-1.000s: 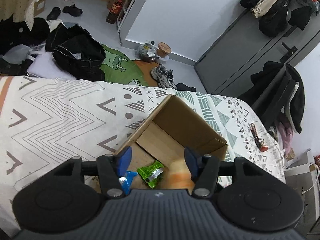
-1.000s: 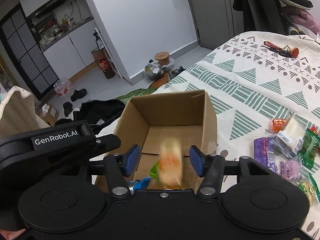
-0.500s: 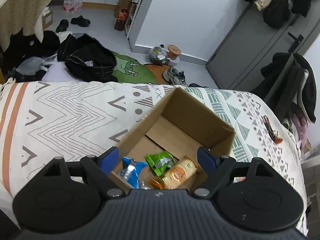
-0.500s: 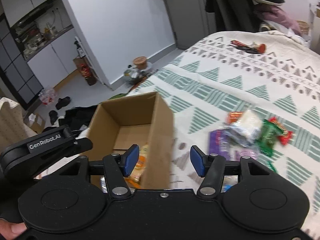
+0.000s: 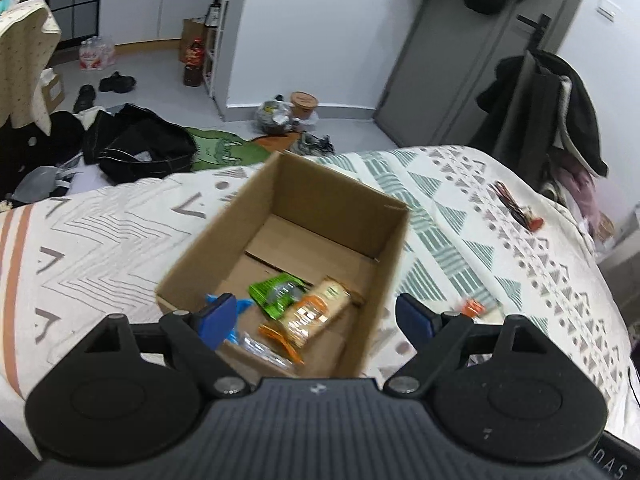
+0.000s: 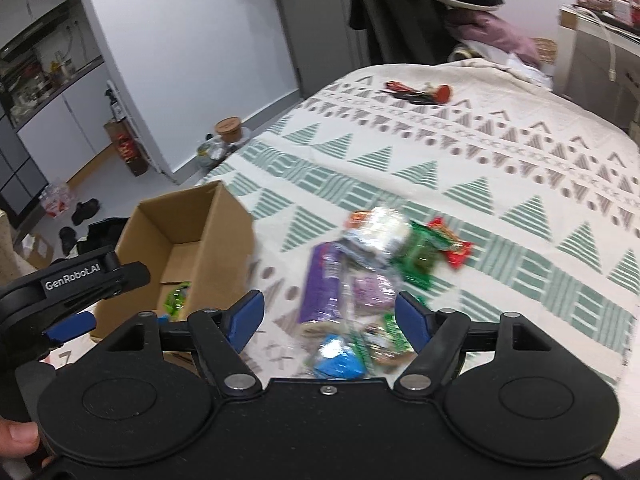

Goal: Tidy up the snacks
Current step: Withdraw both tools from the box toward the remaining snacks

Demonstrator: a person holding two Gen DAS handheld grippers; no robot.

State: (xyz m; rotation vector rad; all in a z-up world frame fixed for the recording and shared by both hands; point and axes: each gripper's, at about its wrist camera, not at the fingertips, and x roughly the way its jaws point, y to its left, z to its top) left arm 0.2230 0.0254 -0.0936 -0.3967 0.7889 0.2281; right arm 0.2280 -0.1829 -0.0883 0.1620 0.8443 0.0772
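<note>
A bed fills the lower half of both views, its cream bedspread (image 6: 460, 152) woven with green striped triangles and grey zigzags. Beyond it lies a pale floor strewn with a black bag (image 5: 144, 148), shoes and a green mat, backed by white walls and a grey door (image 5: 452, 60) in the upper right of the left wrist view.

An open brown cardboard box (image 5: 384, 240) sits on the bedspread at centre frame. On its floor, at the near end, lie a green packet (image 5: 276, 292), an orange-and-tan wrapped bar (image 5: 316, 312) and a blue wrapper, touching one another.

The left gripper (image 5: 316, 316) hangs above the box, jaws spread wide and empty. The right gripper (image 6: 330, 312), likewise released and holding nothing, hovers over a loose heap of crinkly snack packets (image 6: 360, 276) just right of the box, blurred: purple, clear, green, red, blue. A red-handled tool (image 6: 416, 92) lies well apart at upper centre.
</note>
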